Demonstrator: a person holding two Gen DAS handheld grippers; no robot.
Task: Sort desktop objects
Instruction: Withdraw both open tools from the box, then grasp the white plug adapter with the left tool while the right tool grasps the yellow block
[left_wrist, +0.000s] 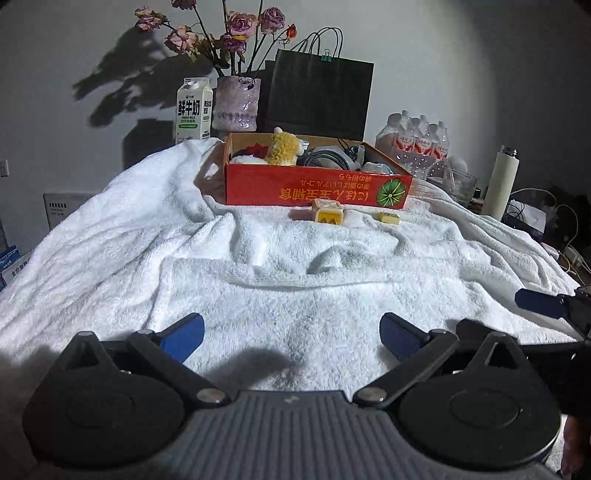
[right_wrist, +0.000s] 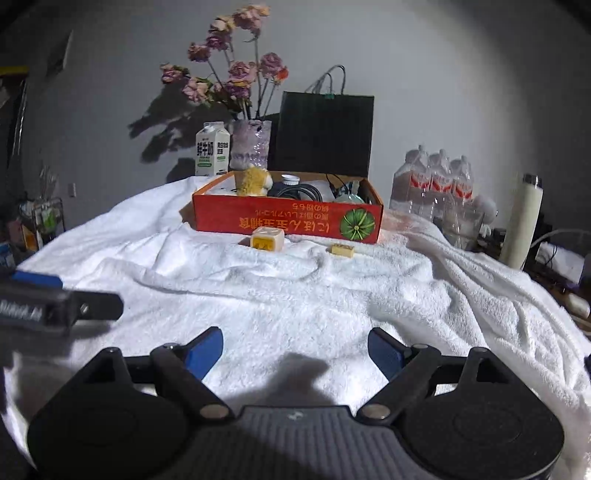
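A red cardboard box (left_wrist: 314, 184) (right_wrist: 288, 221) stands on a white towel at the far middle. It holds a yellow plush toy (left_wrist: 284, 147) (right_wrist: 255, 181), cables and other items. In front of it lie a yellow cube (left_wrist: 327, 215) (right_wrist: 266, 239) and a small yellow block (left_wrist: 388, 218) (right_wrist: 342, 250). My left gripper (left_wrist: 291, 338) is open and empty, low over the near towel. My right gripper (right_wrist: 295, 352) is open and empty, also near the front. The right gripper's blue finger (left_wrist: 539, 302) shows at the right edge of the left wrist view.
A milk carton (left_wrist: 194, 109), a vase of dried flowers (left_wrist: 236, 103) and a black paper bag (left_wrist: 319, 94) stand behind the box. Water bottles (left_wrist: 417, 138), a glass (left_wrist: 460, 184) and a white flask (left_wrist: 500, 182) stand at the right. Cables lie at the far right.
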